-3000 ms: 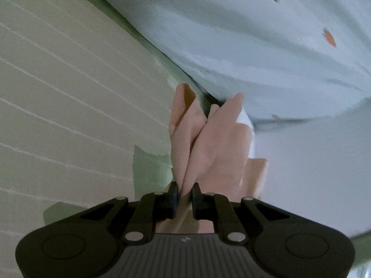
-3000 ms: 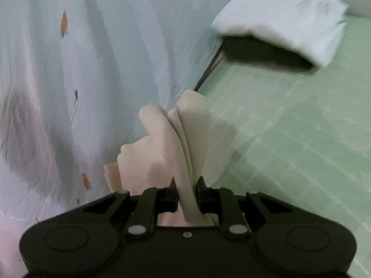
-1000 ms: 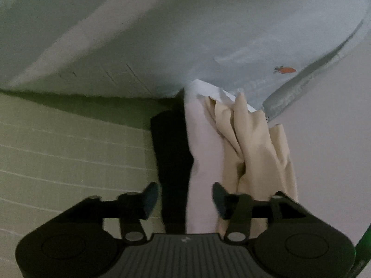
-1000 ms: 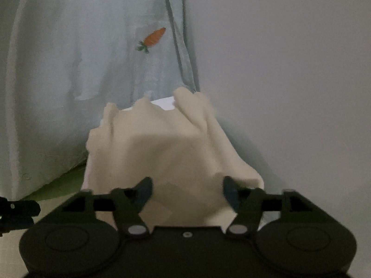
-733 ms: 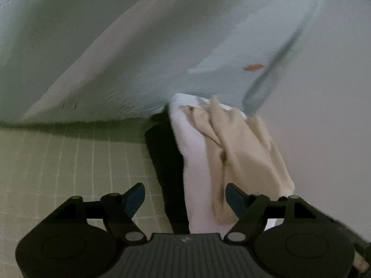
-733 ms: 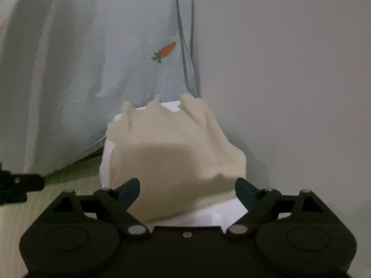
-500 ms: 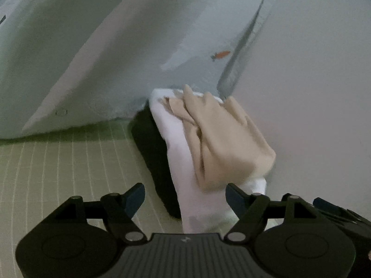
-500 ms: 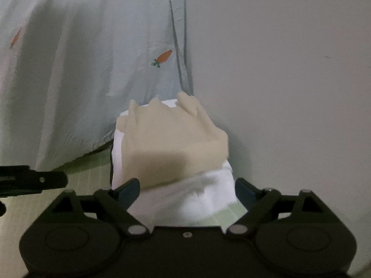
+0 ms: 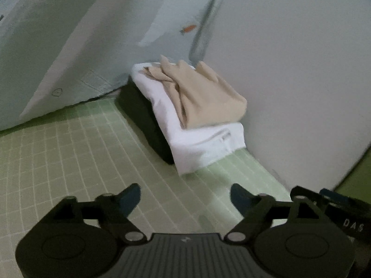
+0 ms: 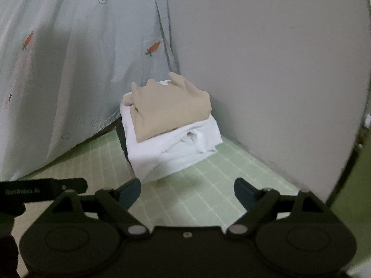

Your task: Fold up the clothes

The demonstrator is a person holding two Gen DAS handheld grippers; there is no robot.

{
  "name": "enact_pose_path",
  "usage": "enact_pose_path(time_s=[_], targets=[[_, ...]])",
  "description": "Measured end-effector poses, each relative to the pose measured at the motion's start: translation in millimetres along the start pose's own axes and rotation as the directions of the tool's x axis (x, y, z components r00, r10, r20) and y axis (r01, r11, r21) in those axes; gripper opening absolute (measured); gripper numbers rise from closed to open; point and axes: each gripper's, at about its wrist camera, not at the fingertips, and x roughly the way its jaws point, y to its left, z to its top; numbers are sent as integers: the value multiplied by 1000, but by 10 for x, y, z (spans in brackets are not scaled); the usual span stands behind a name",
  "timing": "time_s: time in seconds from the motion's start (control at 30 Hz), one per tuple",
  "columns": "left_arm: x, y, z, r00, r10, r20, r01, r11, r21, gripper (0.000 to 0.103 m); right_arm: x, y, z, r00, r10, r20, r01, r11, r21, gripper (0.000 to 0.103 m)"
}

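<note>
Both tongs, left (image 9: 185, 195) and right (image 10: 187, 191), gape empty, left just widened; beige garment (image 10: 168, 108) sits loosely atop white fold (image 10: 176, 150), may slump off stack.

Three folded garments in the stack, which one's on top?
The beige garment. It lies on the white garment, which covers the black one at the bottom, visible only along the stack's left edge.

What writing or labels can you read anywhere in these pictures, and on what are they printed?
"DAS": pale letters on the dark device at the right edge of the left view; anything further is cut off.
"GenRobot AI": blurred, on the black bar at the left of the right view.
Patterned blue cloth: carrot pictures only, no words.
</note>
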Motion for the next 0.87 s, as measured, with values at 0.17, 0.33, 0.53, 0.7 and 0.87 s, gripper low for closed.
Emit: enact_pose_path(time_s=[0.17, 0.33, 0.53, 0.7, 0.87], targets=[[-130, -46, -104, 1000, -21, -1, 21, 999, 39, 100, -136, 112, -100, 1000, -14, 1, 14, 1000, -23, 89], [-206, -52, -182, 1000, -17, -1, 17, 999, 42, 103, -175, 129, -173, 1000, -14, -21, 13, 999, -32, 89], [-245, -76, -235, 1000, 4, 22, -5, 999, 40, 103, -190, 120, -174, 1000, -9, -29, 8, 999, -52, 89], [-267, -144, -261, 999, 14, 44, -16, 998, 56, 103, -192, 80, -173, 999, -7, -38, 5, 998, -58, 89], [-264, -190, -273, 999, 19, 45, -22, 998, 61, 103, -212, 42, -188, 999, -6, -45, 4, 998, -58, 89]])
